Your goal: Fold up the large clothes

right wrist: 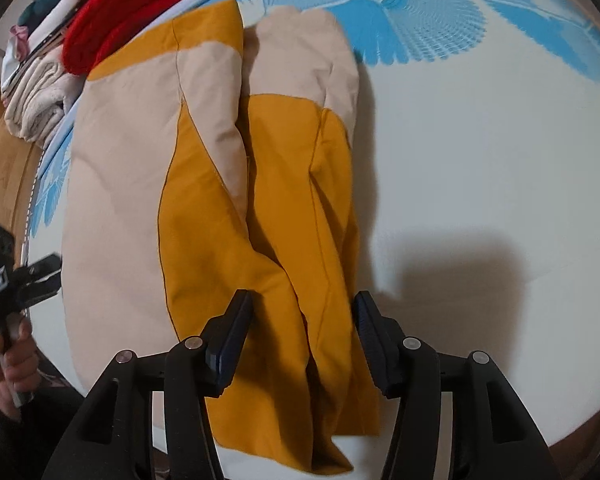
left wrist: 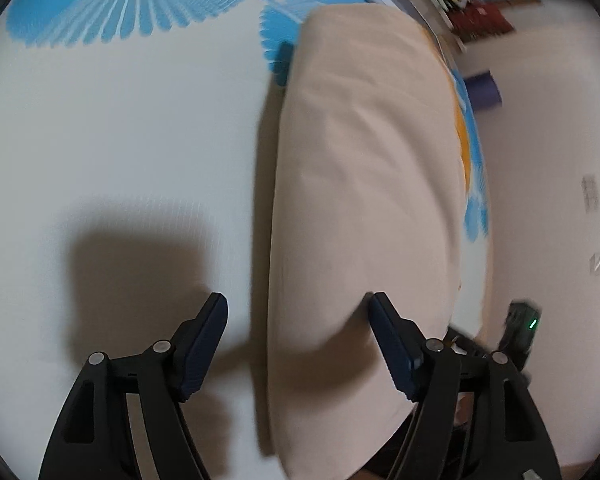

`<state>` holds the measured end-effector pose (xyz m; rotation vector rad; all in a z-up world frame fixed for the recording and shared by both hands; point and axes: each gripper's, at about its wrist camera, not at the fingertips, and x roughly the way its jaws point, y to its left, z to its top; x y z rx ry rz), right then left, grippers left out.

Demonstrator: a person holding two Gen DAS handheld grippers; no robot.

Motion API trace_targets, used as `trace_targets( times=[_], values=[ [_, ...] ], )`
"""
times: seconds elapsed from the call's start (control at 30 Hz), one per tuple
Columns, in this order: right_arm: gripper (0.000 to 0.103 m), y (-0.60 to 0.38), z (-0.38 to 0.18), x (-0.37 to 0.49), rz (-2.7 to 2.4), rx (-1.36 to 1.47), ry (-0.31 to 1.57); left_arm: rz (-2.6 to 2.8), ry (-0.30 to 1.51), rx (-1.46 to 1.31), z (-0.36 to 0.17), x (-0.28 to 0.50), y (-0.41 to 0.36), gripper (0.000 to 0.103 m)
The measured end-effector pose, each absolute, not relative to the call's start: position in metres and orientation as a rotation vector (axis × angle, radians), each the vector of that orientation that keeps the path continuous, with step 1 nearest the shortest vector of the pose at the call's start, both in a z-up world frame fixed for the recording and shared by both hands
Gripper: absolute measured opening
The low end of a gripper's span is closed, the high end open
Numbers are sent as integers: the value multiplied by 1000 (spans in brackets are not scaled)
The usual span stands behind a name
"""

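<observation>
Both grippers, left (left wrist: pixel 298 316) and right (right wrist: pixel 303 312), hung open-fingered over the garment (right wrist: pixel 260 208), leaving the fold resting on the bed (right wrist: pixel 480 168).

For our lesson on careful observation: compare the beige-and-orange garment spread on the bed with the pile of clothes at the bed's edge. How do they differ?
The garment lies alone, spread long on the white and blue sheet; the pile is stacked beside the bed's rim. The garment is beige with orange panels; the pile has a red knit over cream cloth. The garment lies between the right gripper's open jaws; the pile lies far from them. Both are soft cloth.
</observation>
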<state>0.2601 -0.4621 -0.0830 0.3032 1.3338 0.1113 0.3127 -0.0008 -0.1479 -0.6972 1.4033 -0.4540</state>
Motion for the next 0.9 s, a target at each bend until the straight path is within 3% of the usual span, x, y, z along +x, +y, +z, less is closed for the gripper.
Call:
trace_targets(
  times=[0.17,0.33,0.37,0.5,0.53,0.77,0.9],
  values=[
    [55,-464,-94,273,119,315,1345,-525,1397,-796,-169,332,-9,72],
    [27,-471,-98,272,151,358,1334,-578,1390,-864,-185,345,-23,73],
    [25,-470,-96,271,159,354,1328,-581,1387,-851,-183,348,-27,71],
    [18,-462,-89,269,169,348,1289,-580,1348,-783,-162,355,-25,42],
    [17,-460,-87,267,171,345,1280,-582,1336,-785,-154,356,-16,41],
    [14,-398,-61,284,277,326,1158,-443,1288,-665,-103,364,60,41],
    [13,-346,-54,293,365,285,1129,-310,1293,-640,-108,368,105,50]
  ],
)
